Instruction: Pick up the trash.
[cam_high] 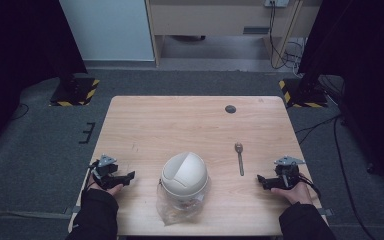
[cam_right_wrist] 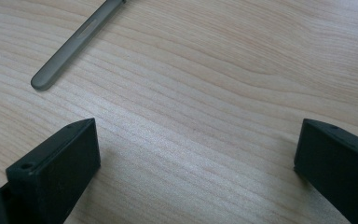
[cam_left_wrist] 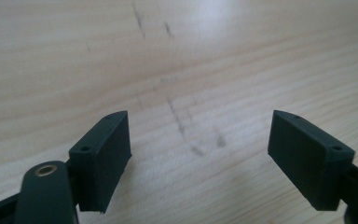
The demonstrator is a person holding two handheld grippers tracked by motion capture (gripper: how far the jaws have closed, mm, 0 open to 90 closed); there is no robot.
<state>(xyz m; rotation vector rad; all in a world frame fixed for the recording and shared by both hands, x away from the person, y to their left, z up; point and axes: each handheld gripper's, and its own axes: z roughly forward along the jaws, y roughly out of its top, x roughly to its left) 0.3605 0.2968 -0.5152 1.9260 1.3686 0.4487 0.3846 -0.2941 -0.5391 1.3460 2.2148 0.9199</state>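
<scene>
a white domed bin sits on the wooden surface near its front edge, with a clear plastic bag bunched under and in front of it. a spoon lies just right of the bin, bowl pointing away from the person. far behind the bin, a small dark disc rests near the back edge. the left hand-held gripper rests left of the bin, jaws spread wide over bare, scuffed wood. the right hand-held gripper rests right of the bin, beyond the spoon, jaws also spread, the spoon handle just ahead of them.
</scene>
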